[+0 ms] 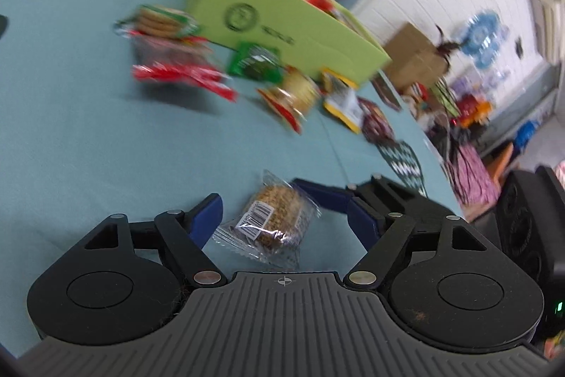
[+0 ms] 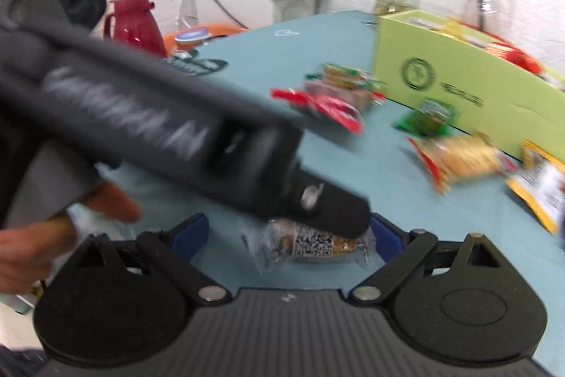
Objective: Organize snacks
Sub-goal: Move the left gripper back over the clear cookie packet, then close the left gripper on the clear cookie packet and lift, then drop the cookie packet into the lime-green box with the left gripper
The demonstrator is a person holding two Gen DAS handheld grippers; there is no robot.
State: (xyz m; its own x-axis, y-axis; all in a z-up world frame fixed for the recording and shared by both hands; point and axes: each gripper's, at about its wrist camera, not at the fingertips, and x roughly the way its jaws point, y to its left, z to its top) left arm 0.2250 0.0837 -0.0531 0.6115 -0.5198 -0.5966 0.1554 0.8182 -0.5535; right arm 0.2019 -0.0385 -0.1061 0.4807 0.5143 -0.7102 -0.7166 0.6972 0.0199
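Left wrist view: the left claw [image 1: 279, 218] stands released around a clear-wrapped round seeded cracker [image 1: 273, 221] lying on the teal tabletop [image 1: 70, 129] near its front edge; neither blue pad touches the wrapper. Clenching could squash the brittle cracker

Right wrist view: the right claw [image 2: 289, 235], also released, frames the same packet [image 2: 310, 242]. Both claws crowd together and could collide, far from the green cardboard box [image 2: 459, 87]
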